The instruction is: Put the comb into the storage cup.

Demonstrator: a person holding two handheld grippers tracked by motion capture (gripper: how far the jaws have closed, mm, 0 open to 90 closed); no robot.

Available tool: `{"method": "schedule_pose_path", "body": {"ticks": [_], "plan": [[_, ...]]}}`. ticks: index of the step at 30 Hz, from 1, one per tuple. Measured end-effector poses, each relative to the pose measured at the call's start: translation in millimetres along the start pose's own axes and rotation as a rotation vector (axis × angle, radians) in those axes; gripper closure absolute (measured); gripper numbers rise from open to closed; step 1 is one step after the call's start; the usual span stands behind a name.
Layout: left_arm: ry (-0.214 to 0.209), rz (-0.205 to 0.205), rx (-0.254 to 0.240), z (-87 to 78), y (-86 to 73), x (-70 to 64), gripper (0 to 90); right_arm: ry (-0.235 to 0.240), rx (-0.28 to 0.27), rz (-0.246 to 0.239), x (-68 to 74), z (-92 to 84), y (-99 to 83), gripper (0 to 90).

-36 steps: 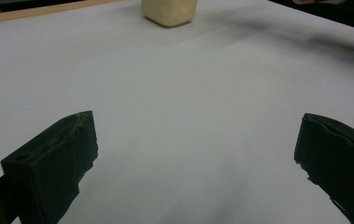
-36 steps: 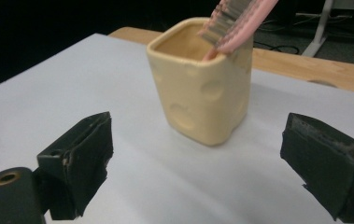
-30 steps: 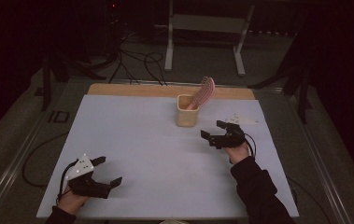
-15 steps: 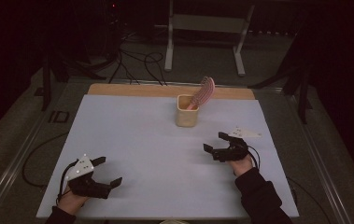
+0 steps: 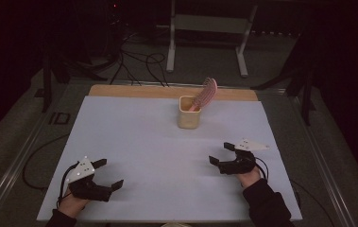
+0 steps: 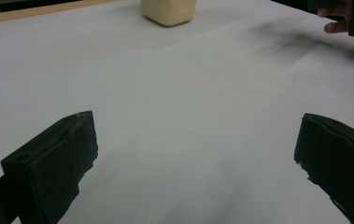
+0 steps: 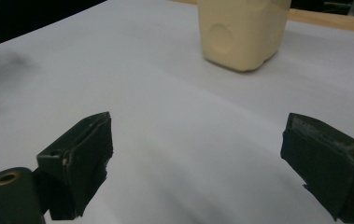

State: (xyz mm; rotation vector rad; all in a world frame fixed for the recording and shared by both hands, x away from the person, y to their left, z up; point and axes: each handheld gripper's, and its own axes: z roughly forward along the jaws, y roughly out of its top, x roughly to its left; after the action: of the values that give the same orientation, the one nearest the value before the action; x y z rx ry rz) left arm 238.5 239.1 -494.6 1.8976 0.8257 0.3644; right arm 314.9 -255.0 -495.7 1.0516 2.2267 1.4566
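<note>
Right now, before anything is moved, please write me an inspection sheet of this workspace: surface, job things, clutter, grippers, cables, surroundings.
Surface: white table cover, flat; a wooden edge strip along the far side.
Job's things: cream cup upright near the far edge; pink hairbrush standing in it, leaning right.
Clutter: nothing seen.
Grippers: left gripper open, near corner, holding nothing; right gripper open, holding nothing.
Cables: one trailing from each gripper; floor cables beyond the table.
Surroundings: dark room; white metal stand behind the table.
</note>
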Motion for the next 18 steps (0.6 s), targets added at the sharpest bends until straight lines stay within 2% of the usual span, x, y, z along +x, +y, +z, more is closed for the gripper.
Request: {"method": "schedule_pose_path", "body": {"ticks": [12, 18], "plan": [[-0.004, -0.002, 0.0, 0.2, 0.0, 0.3, 0.1, -0.008, 0.021, -0.031, 10.2, -21.1, -17.3, 9.0], [-0.007, 0.002, 0.001, 0.5, 0.0, -0.1, 0.1, -0.019, 0.016, -0.027, 11.4, -31.9, -24.0, 9.0]]}}
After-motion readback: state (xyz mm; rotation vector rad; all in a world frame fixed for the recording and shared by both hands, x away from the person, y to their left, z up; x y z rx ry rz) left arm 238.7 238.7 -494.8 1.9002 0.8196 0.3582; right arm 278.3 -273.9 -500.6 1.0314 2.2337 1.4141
